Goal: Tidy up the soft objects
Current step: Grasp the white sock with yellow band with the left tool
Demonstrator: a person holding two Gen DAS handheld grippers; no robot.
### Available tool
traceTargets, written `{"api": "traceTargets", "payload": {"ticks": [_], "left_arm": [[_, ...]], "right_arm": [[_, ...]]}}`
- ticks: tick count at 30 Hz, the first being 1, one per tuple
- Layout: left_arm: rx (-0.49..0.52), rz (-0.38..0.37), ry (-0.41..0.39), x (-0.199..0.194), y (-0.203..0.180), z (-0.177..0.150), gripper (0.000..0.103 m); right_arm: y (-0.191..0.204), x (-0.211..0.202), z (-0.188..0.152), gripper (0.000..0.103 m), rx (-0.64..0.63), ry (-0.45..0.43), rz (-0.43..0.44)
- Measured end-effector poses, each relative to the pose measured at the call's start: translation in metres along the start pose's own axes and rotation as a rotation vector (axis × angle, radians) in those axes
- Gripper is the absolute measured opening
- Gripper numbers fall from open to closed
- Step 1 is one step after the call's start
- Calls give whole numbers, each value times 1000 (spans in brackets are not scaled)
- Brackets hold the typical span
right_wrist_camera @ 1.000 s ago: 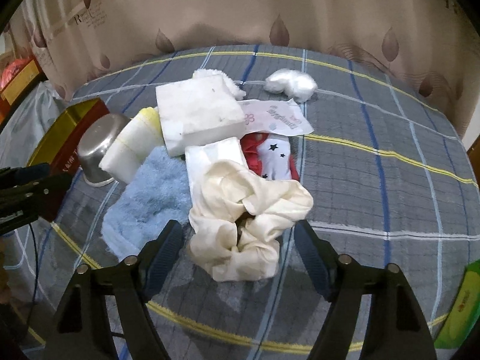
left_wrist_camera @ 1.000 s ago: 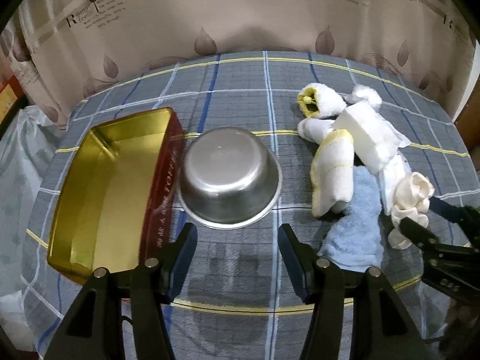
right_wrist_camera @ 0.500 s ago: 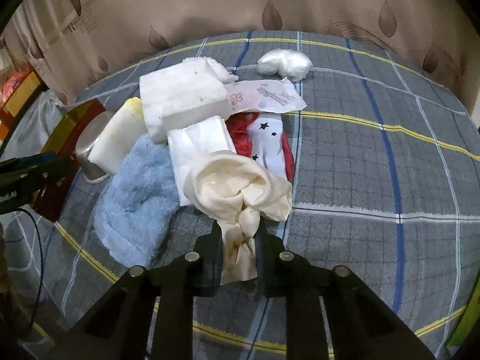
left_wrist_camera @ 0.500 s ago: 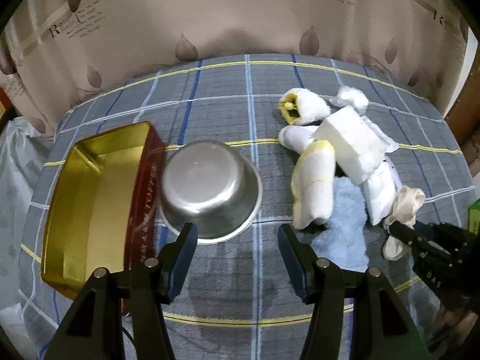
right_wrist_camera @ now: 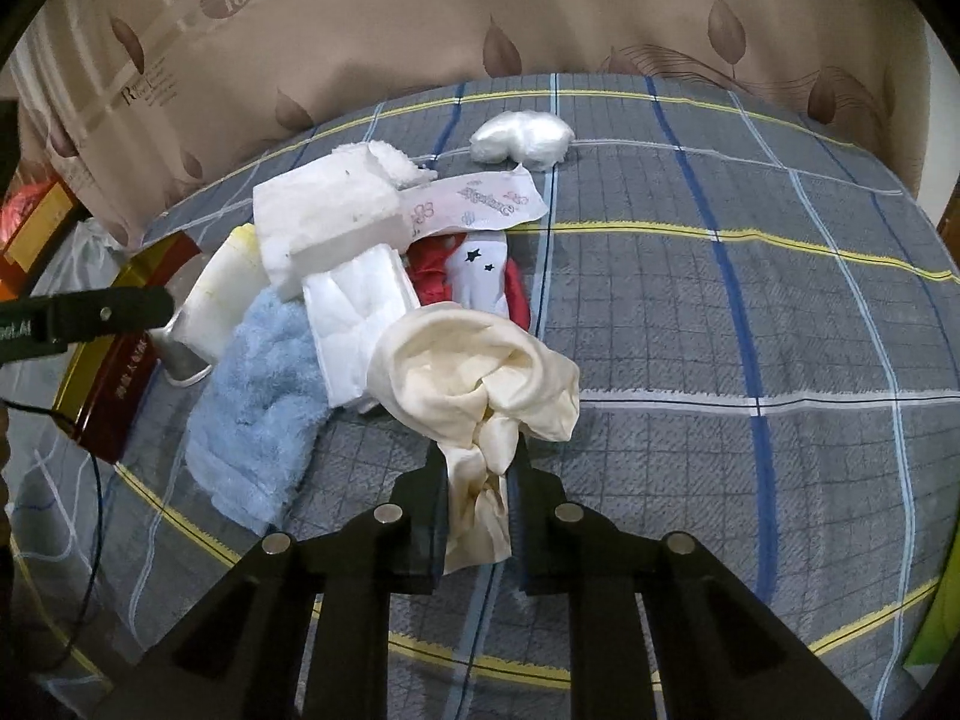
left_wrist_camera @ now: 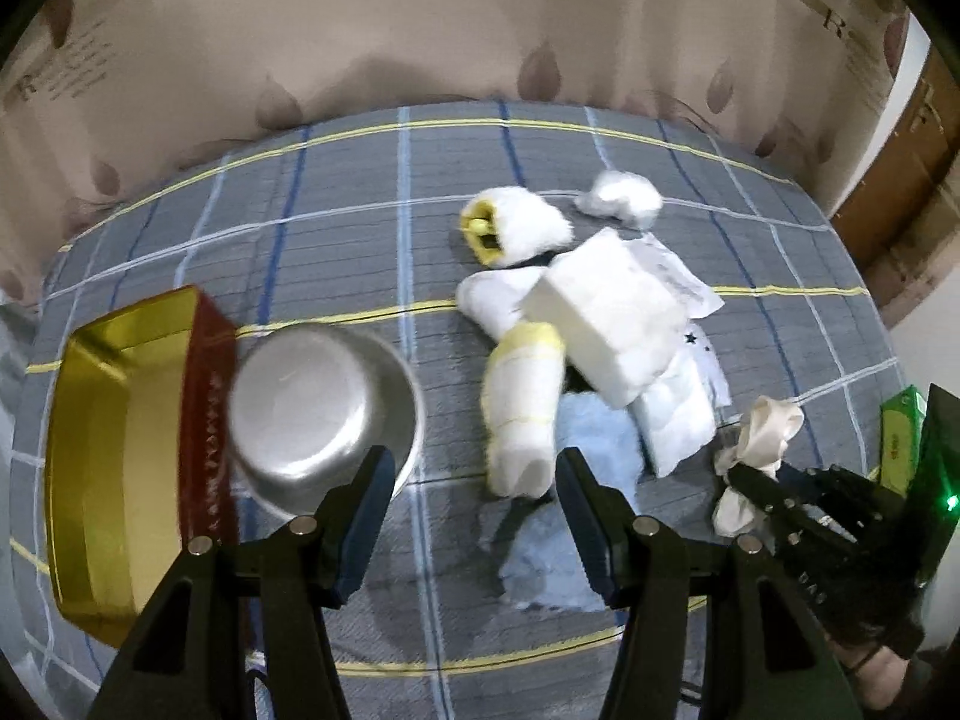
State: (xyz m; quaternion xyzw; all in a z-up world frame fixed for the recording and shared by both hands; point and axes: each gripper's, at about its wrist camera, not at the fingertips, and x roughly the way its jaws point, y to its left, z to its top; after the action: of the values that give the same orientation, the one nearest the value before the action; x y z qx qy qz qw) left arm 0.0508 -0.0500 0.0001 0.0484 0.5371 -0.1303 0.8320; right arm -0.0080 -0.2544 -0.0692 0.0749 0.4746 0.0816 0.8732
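Right claw (right_wrist_camera: 477, 480) is clamped on a cream cloth (right_wrist_camera: 480, 384) beside the soft pile; left claw (left_wrist_camera: 474, 516) is held wide, empty. Cloth should be lifted clear before transfer toward the gold tin (left_wrist_camera: 102, 450).

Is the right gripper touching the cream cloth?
Touching. In the right wrist view, the right gripper has its jaws shut on the cream cloth, pinching its bunched lower part.

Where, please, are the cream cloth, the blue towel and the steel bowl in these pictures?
cream cloth (right_wrist_camera: 480, 372): right wrist view, on its bunched upper folds.
blue towel (right_wrist_camera: 258, 402): right wrist view, on its fluffy middle.
steel bowl (left_wrist_camera: 312, 396): left wrist view, on its upturned bottom.
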Motion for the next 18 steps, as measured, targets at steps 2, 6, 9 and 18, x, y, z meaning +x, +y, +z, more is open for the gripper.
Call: {"api": "traceTargets", "payload": {"ticks": [2, 6, 9, 18], "left_arm": [[15, -8, 14, 7, -5, 5, 57], [16, -35, 46, 23, -7, 8, 57], [7, -25, 62, 34, -5, 10, 57], [45, -48, 57, 46, -12, 13, 25]], "right_arm": [[0, 0, 0, 16, 2, 1, 2], [-1, 1, 1, 17, 7, 9, 14], [-2, 2, 0, 18, 10, 13, 22], [-4, 4, 0, 21, 20, 20, 32]]}}
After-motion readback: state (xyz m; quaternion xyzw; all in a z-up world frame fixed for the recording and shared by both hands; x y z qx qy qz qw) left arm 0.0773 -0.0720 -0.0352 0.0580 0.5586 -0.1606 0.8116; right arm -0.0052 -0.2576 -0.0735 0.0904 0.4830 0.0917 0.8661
